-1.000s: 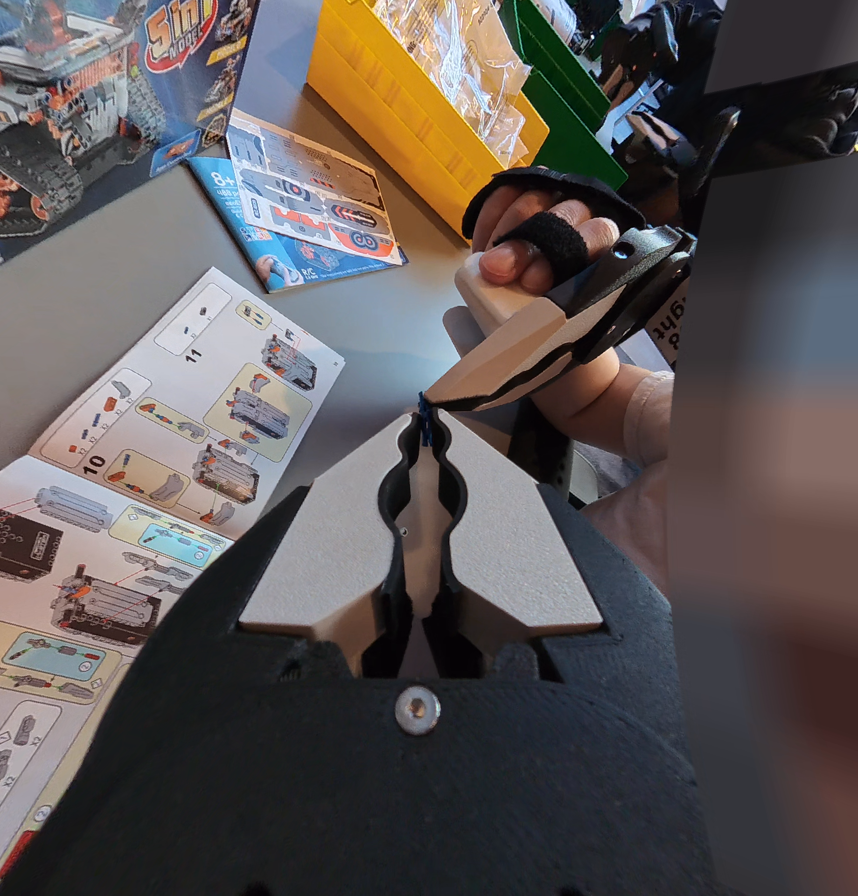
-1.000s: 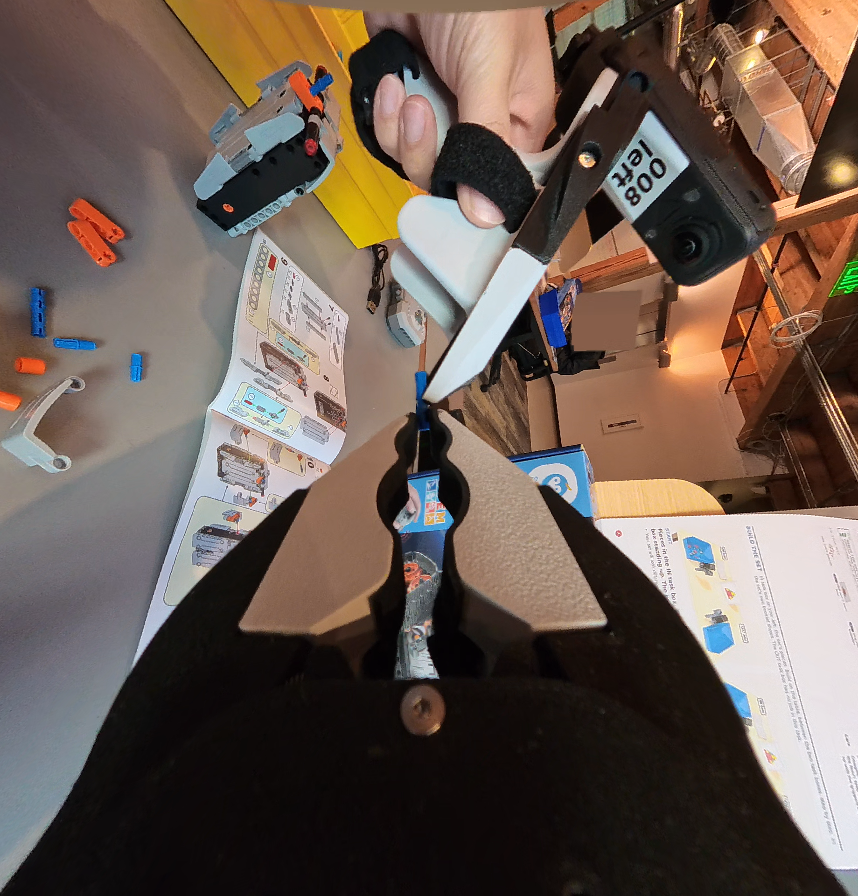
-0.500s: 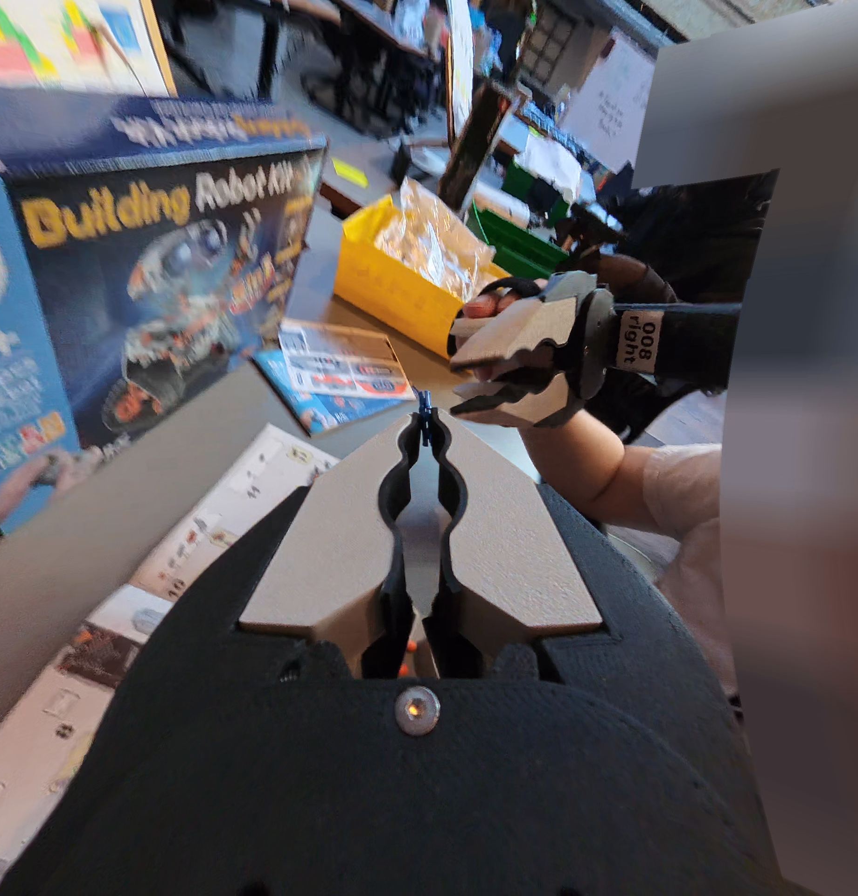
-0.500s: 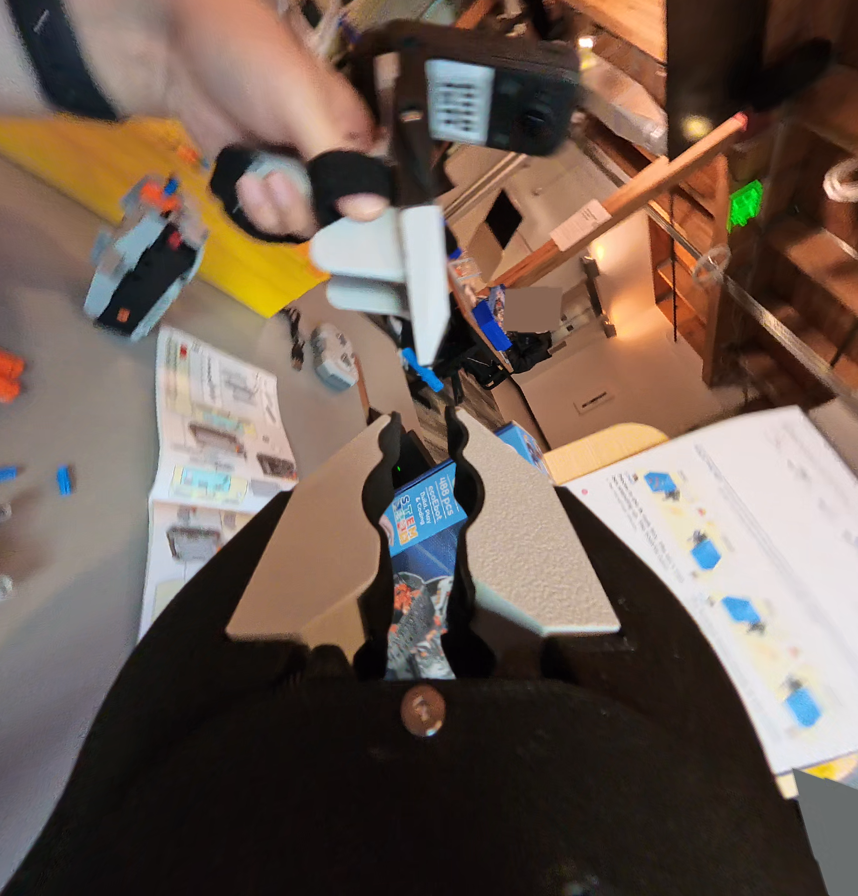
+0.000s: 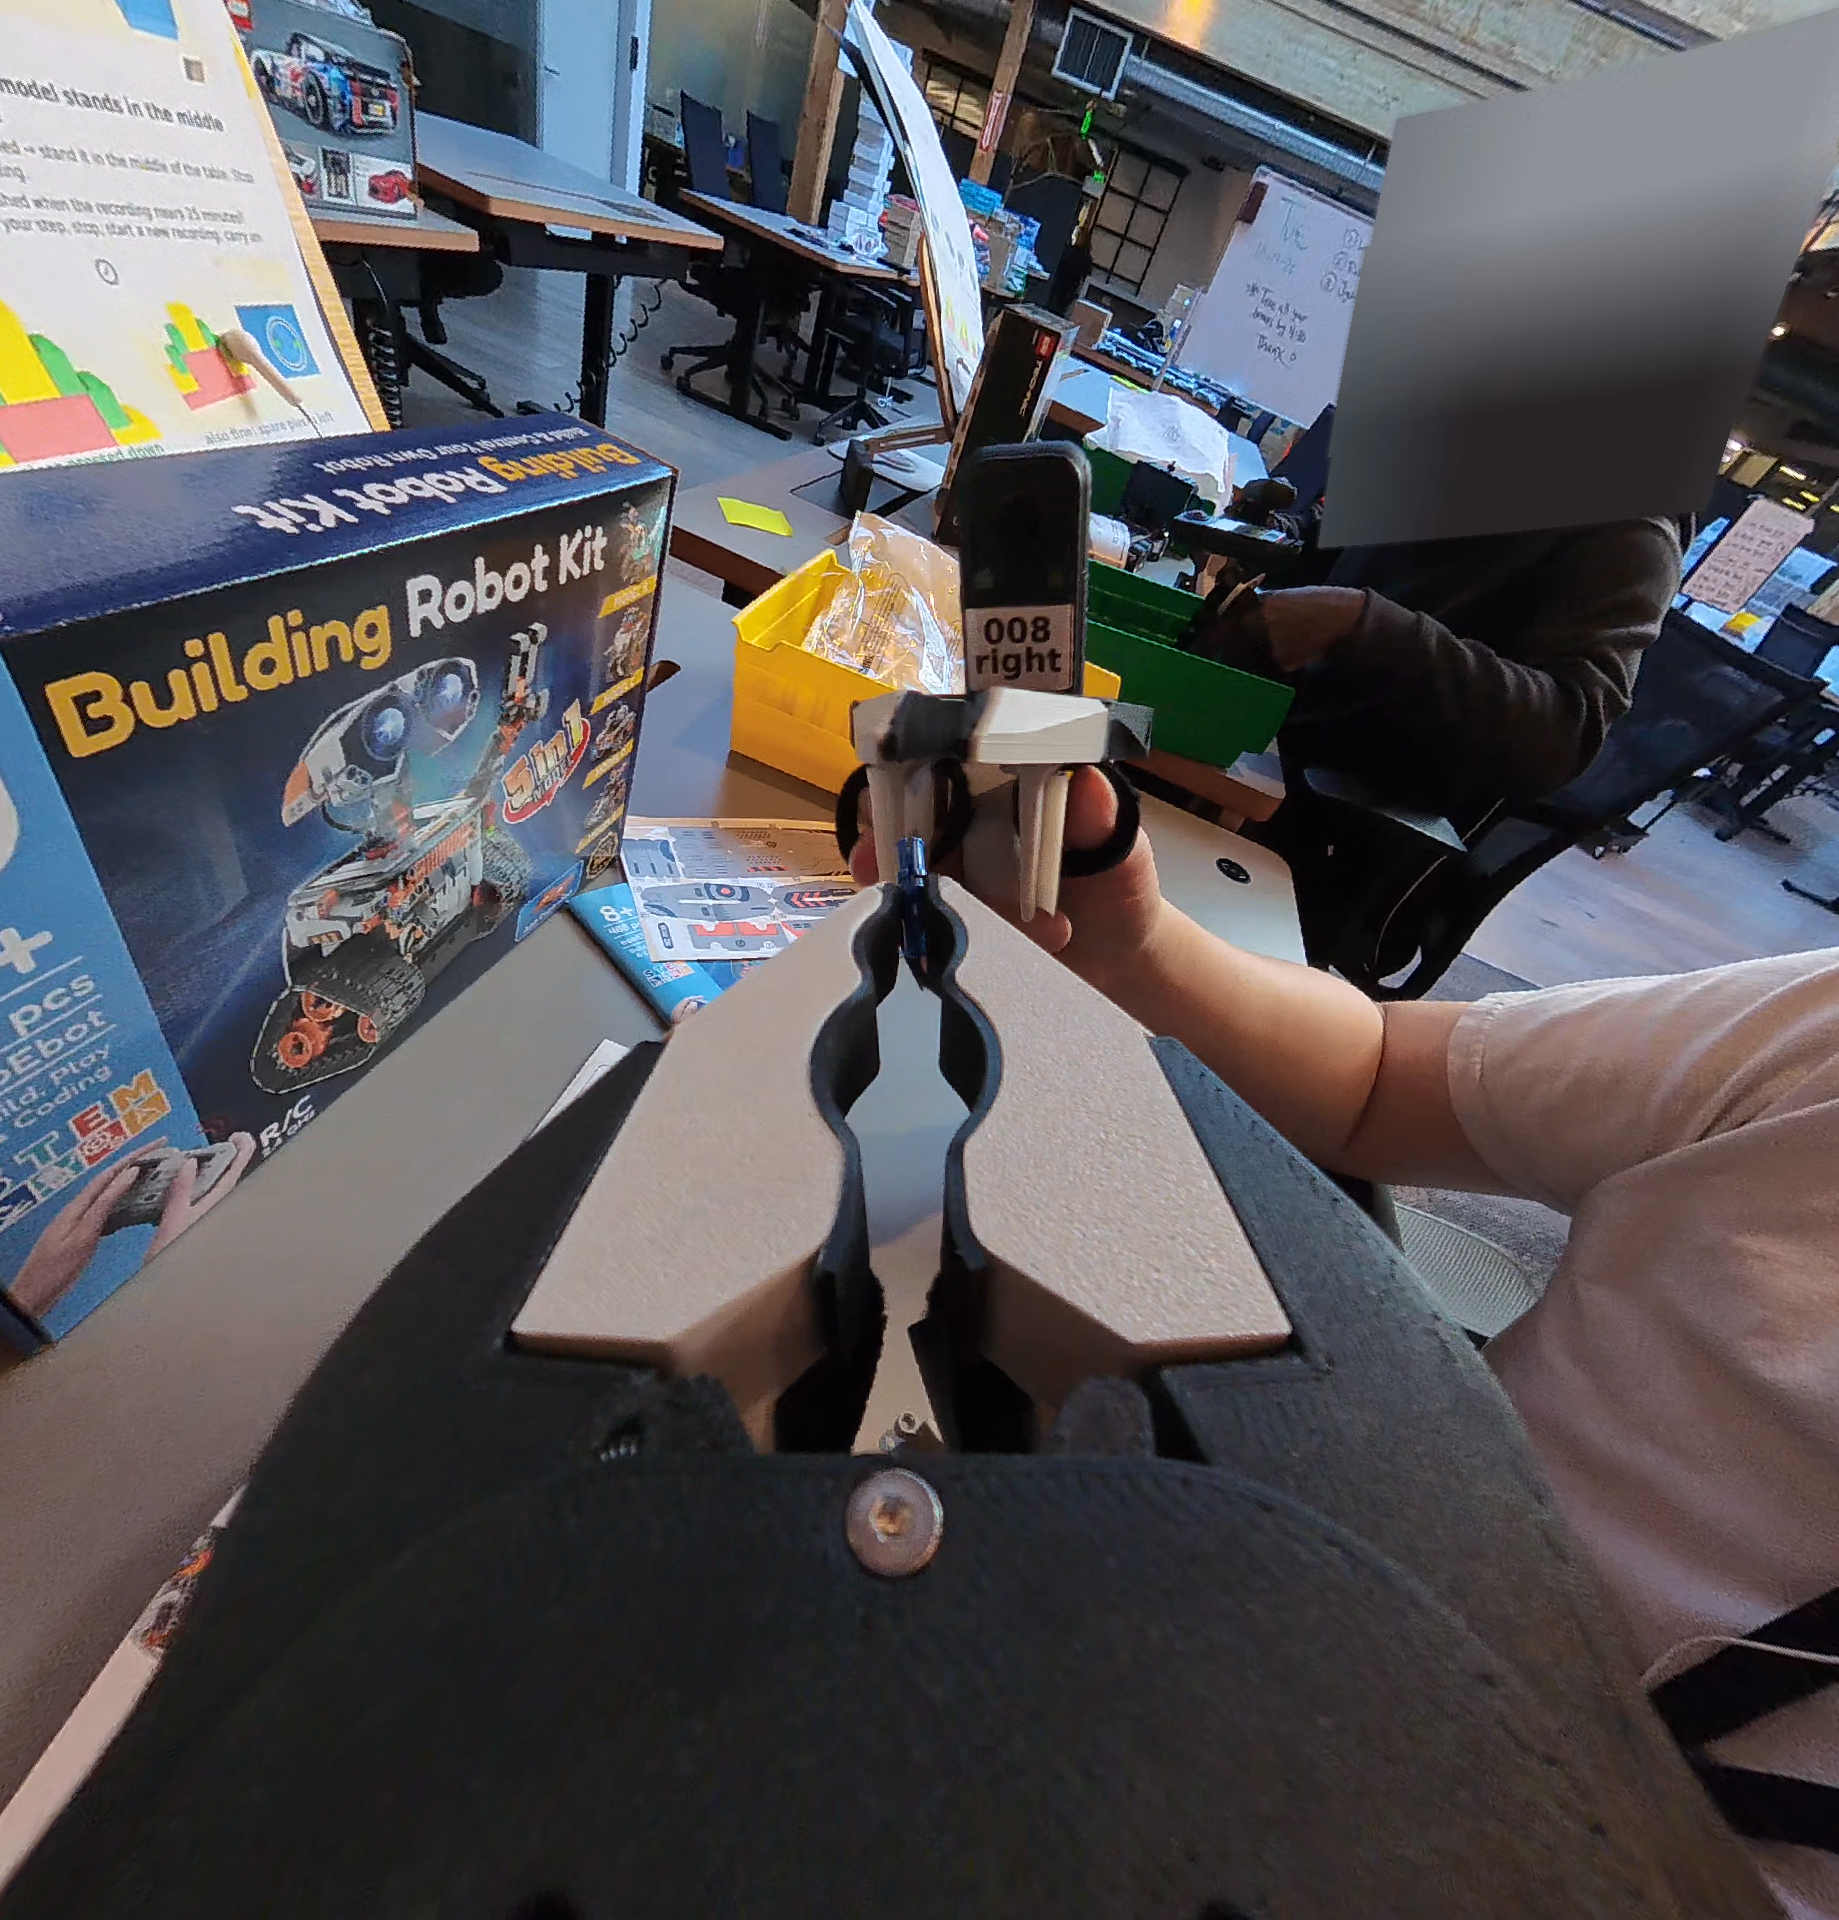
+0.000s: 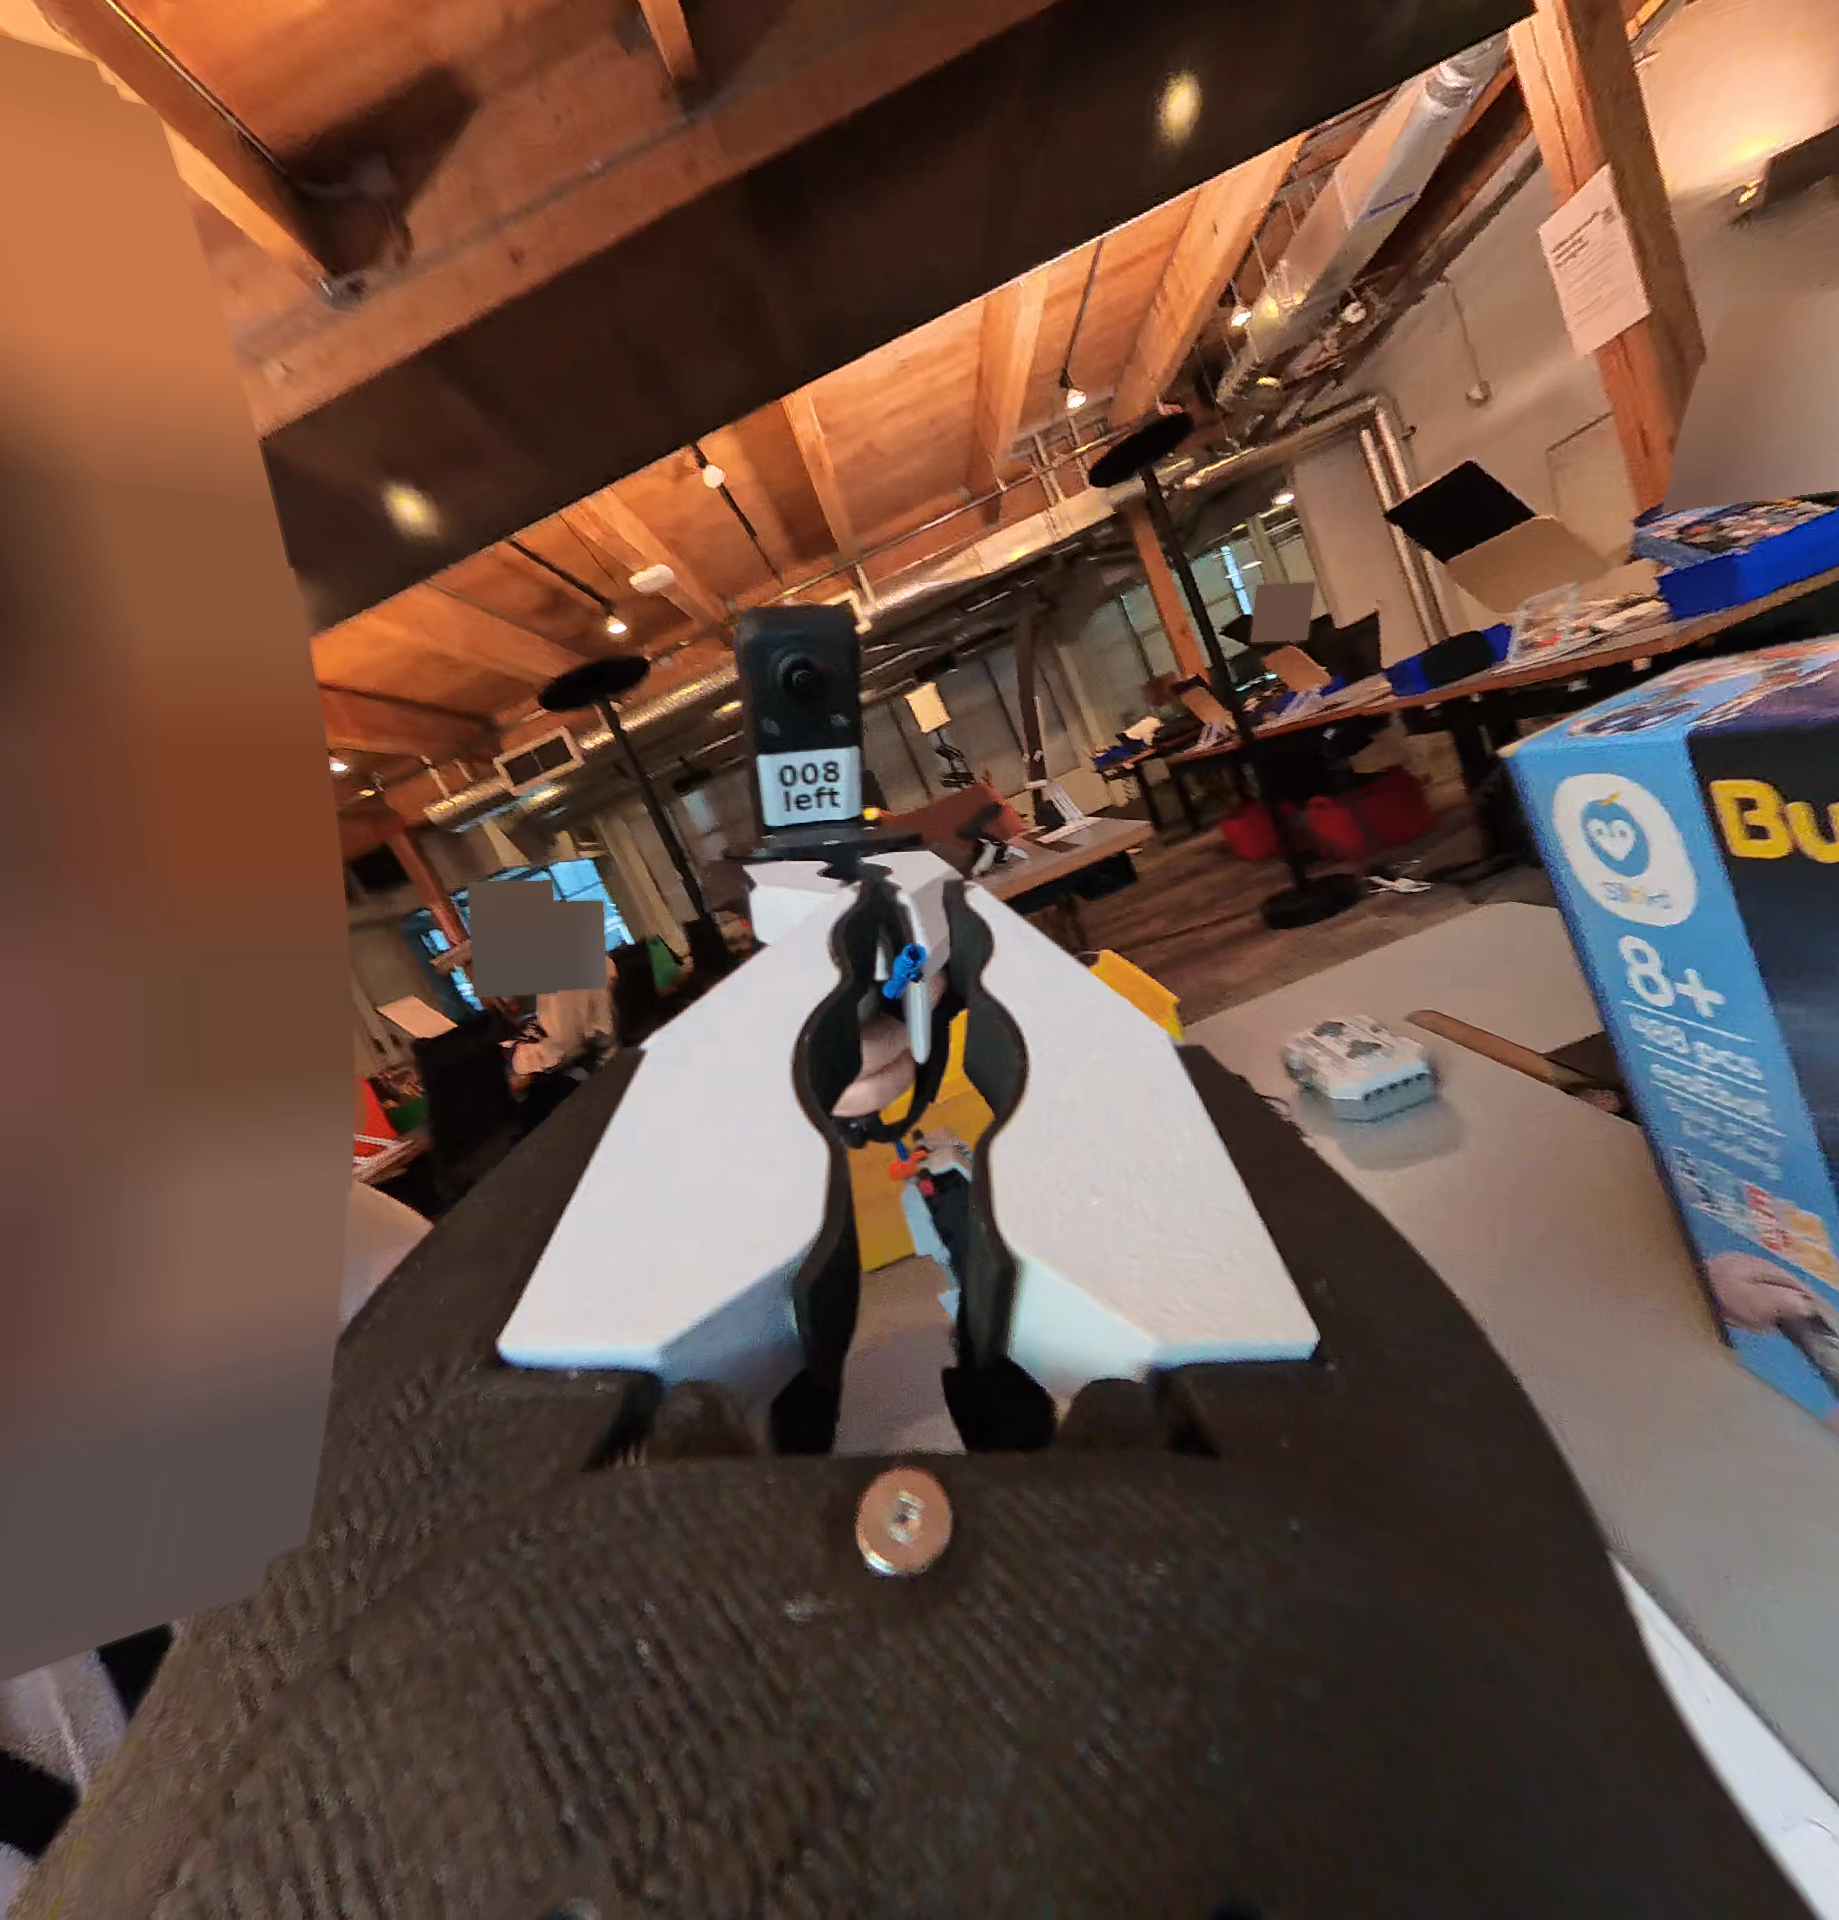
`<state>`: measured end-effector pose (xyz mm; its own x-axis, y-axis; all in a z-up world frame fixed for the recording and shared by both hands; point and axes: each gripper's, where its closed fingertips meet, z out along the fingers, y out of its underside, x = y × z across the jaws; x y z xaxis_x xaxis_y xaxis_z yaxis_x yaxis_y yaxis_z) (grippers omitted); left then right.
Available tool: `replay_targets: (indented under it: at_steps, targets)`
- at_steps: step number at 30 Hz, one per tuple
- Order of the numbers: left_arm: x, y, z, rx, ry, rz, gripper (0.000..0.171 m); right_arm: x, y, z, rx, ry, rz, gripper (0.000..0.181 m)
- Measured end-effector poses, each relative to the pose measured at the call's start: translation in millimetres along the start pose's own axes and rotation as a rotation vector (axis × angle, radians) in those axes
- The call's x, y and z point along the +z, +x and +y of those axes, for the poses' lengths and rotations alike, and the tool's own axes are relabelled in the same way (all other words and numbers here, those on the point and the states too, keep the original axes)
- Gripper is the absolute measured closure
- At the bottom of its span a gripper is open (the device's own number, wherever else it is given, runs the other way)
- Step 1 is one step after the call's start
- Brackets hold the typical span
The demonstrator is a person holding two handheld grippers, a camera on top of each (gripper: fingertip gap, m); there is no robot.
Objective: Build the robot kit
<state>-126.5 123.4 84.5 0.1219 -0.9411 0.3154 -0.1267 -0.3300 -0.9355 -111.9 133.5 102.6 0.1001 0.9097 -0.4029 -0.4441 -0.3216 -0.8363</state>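
While the yellow bin (image 5: 790, 686) holds clear bags (image 5: 884, 613), the left gripper (image 5: 910, 914) fingers pinch a blue pin (image 5: 910, 883); the right gripper (image 6: 904, 904) fingers stand narrowly apart.

Left gripper (image 5: 910, 914) clamped; right gripper (image 6: 910, 914) parted.

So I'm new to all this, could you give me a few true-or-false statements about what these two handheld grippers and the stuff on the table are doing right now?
1. The left gripper pinches a small blue plastic pin at its fingertips. True.
2. The right gripper is clamped shut on that pin. False: its white fingers stand apart, empty.
3. The yellow plastic bin holds clear plastic bags. True.
4. The big blue cardboard robot-kit box lies flat with its lid open. False: it stands upright, closed.
5. A small grey-and-white battery-like block sits on the grey table. True.
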Motion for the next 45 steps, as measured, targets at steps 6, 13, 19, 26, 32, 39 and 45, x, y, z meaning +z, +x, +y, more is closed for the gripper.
replay_targets:
  at_steps: [6,13,19,26,32,39,45]
  targets:
    - [0.6,2.1,-1.7,-0.004,0.011,0.007,0.17,8.6,1.8,15.0,0.075,-0.042,-0.007,0.172]
    - [0.1,4.3,-4.5,0.0,0.025,0.005,0.17,10.1,-1.1,18.7,0.163,-0.008,-0.094,0.172]
    - [2.3,2.6,-3.5,0.005,0.019,-0.011,0.17,9.7,-2.2,18.1,0.174,0.004,-0.108,0.178]
    - [4.9,7.3,12.5,0.005,-0.096,0.02,0.167,7.2,-5.3,25.4,0.124,-0.138,-0.092,0.178]
    - [9.4,11.5,30.5,0.129,-0.218,-0.011,0.17,2.2,-14.0,27.5,-0.001,-0.291,-0.035,0.178]
    - [14.2,22.5,16.5,0.113,-0.114,0.059,0.171,5.3,-28.0,14.9,-0.139,-0.237,-0.041,0.179]
    - [15.4,19.0,18.6,0.121,-0.125,0.042,0.171,5.2,-26.4,16.4,-0.137,-0.268,-0.01,0.179]
